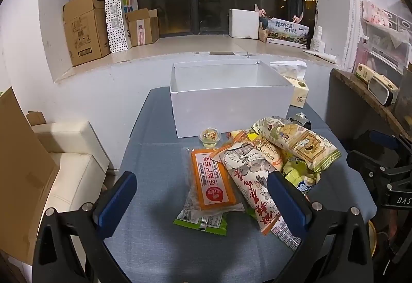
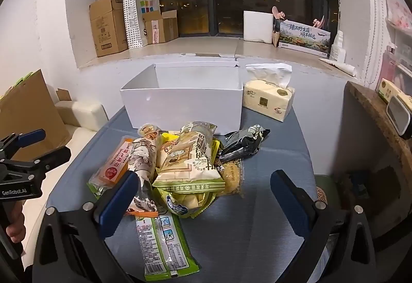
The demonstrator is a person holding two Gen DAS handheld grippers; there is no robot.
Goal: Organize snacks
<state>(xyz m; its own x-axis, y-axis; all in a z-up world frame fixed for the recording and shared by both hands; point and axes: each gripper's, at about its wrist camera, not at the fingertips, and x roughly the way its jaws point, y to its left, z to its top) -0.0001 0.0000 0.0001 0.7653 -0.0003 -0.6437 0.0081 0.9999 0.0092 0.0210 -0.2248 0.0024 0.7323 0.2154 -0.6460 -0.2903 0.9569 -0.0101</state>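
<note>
I am holding both tongs spread wide over the blue worktop (image 1: pixel 159 159), with nothing between their pads. The left tongs (image 1: pixel 202 195) are hovering above the near edge of the snack pile (image 2: pixel 180 164); their blue fingers (image 1: pixel 117 195) are framing an orange flat packet (image 1: pixel 212 180) and a long white-and-orange pouch (image 1: pixel 255 177) without touching either. The right tongs (image 2: pixel 203 196) are hanging over the same heap from the other side — the left finger is overlapping the pouch in the picture, though I cannot tell whether it is touching it.

The pile is sitting at the middle of the worktop, just in front of the open white box (image 1: pixel 229 102), which is standing at twelve o'clock. A cream-and-green puffed bag (image 2: pixel 190 161) is lying on top of the heap. At two o'clock from it, a black crinkled packet (image 2: pixel 242 143) is lying slightly apart. A green strip packet (image 2: pixel 164 244) is sticking out toward six o'clock. A small clear jelly cup (image 1: pixel 211 137) is resting just beside the box's front wall. A tissue pack (image 2: pixel 267 97) is standing right of the box — at one o'clock in the right wrist view.
</note>
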